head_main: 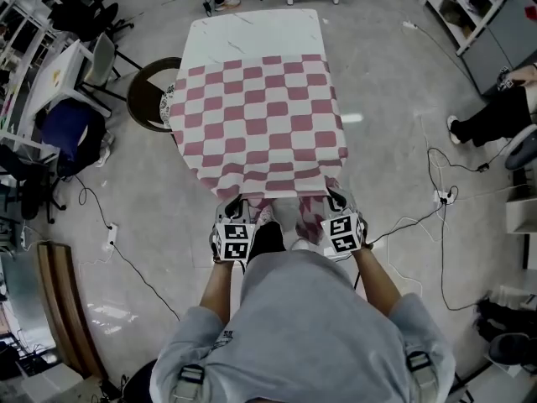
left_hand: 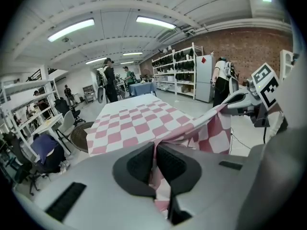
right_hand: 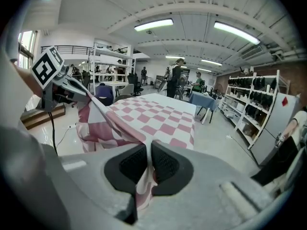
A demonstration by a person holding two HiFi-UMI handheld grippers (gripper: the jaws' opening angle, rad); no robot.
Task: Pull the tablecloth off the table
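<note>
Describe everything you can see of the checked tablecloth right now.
The tablecloth is a thin, soft-looking fabric in a pink-and-white check. It covers most of the white table, whose far end lies bare. Its side edges drape over the table's sides. Its near edge is raised off the table toward the person and bunched into folds. The left gripper is shut on one near corner and the right gripper on the other, with cloth hanging below each.
</note>
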